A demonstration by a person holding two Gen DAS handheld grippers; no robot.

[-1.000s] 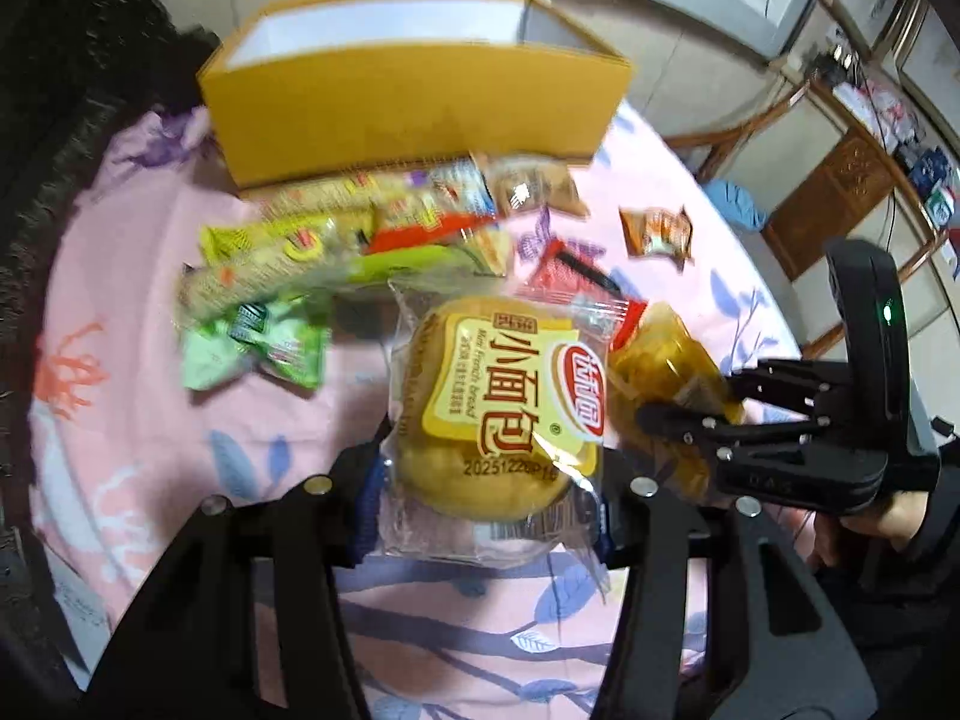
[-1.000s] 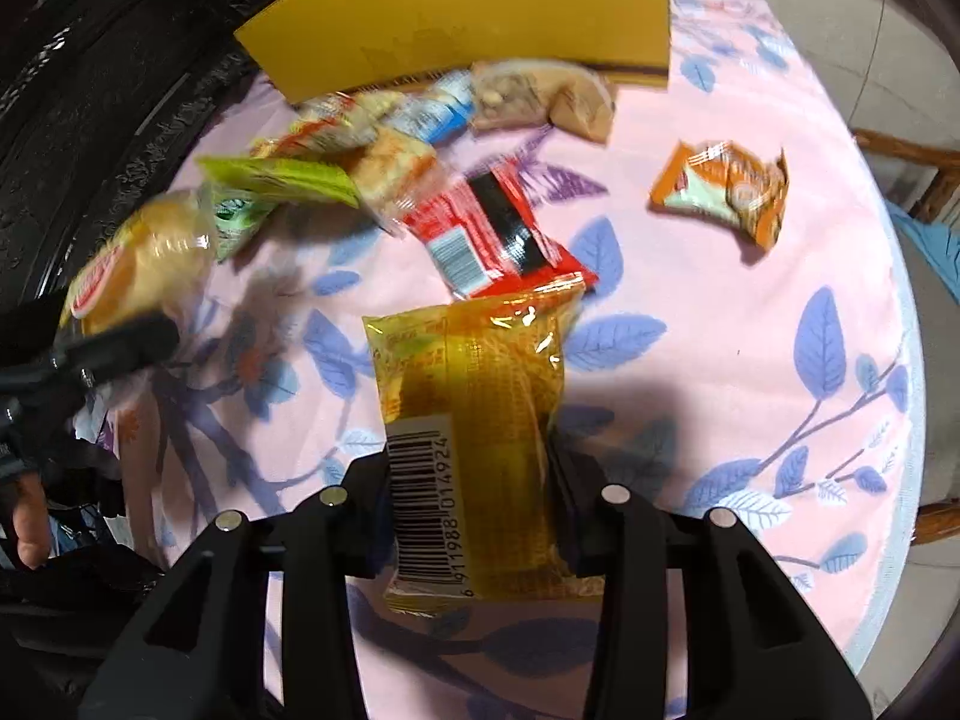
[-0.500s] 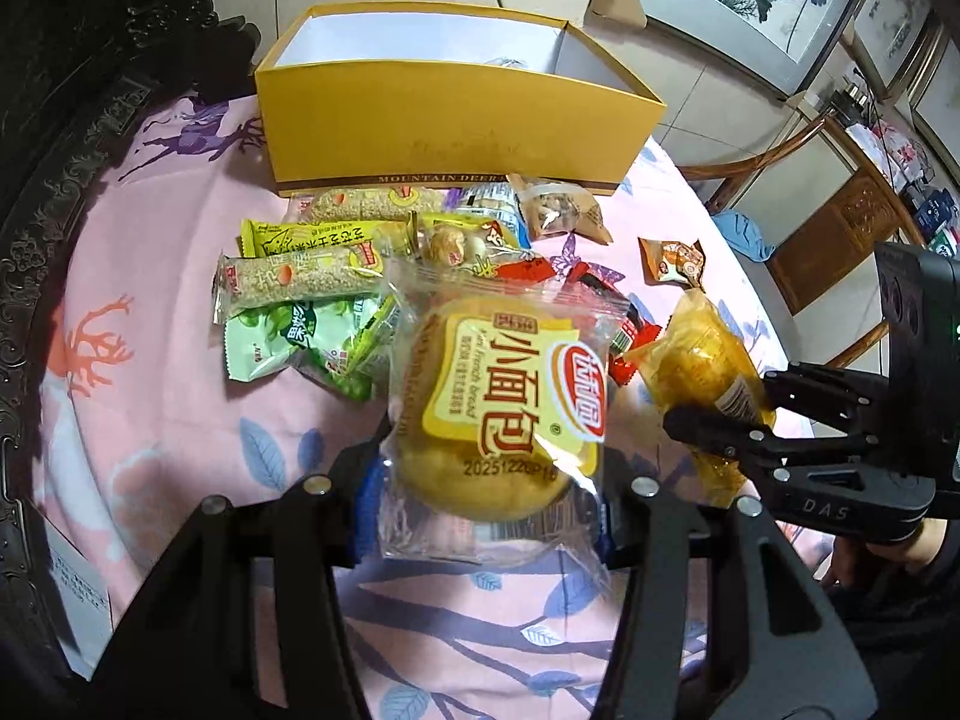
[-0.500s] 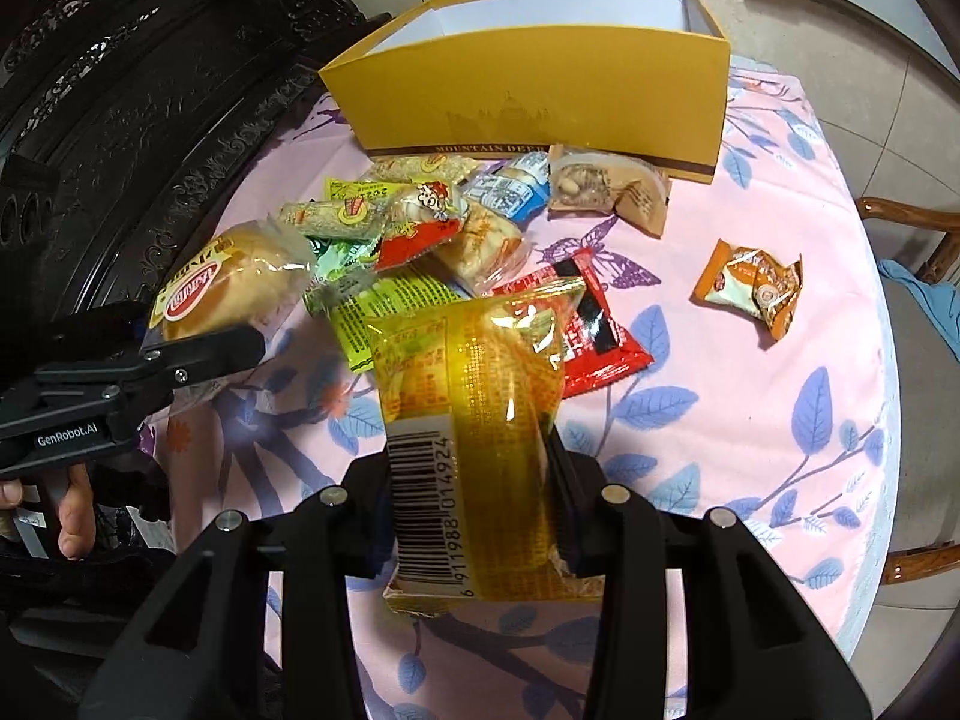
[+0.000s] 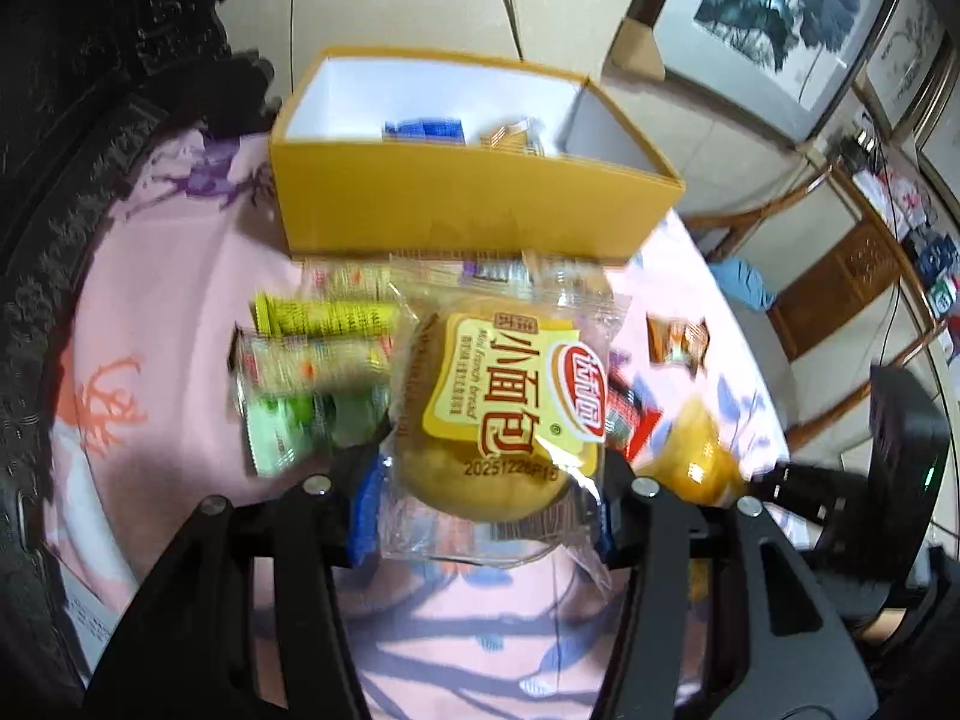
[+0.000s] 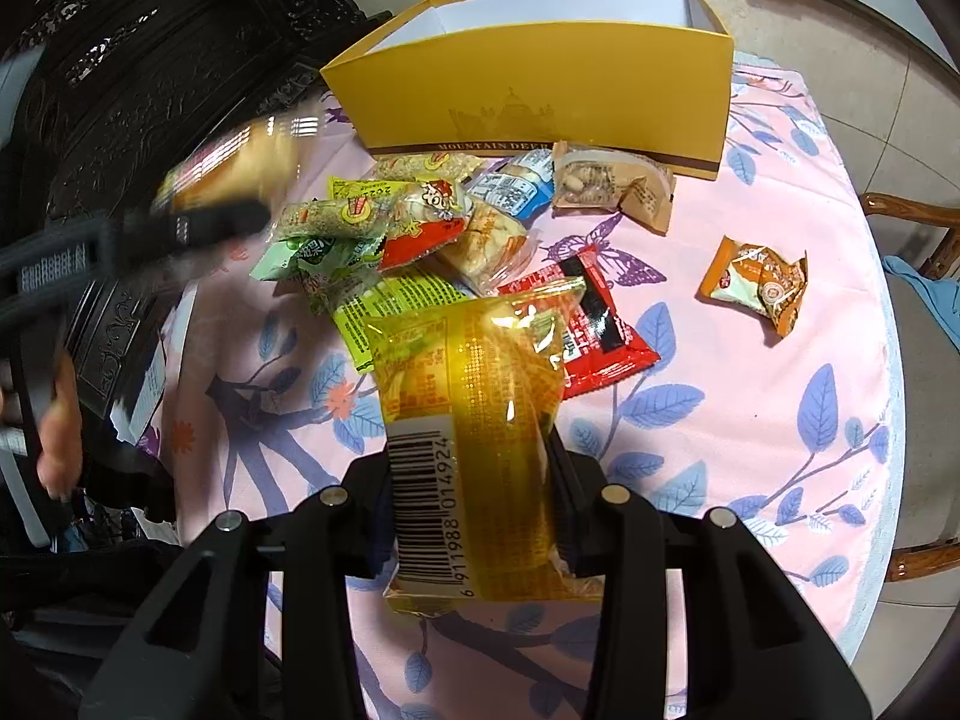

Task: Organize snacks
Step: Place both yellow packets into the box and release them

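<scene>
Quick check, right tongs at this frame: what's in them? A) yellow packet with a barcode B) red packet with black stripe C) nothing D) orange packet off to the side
A: the right tongs are shut on the yellow packet, barcode facing the camera, while the red packet and orange packet lie on the tablecloth.

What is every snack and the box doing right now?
Yellow box: open, standing on the table, a few packets inside.
Bread bun packet: held up in the left gripper.
Yellow packet: held up in the right gripper.
Snack pile: lying loose before the box.
Orange packet: lying alone.
</scene>
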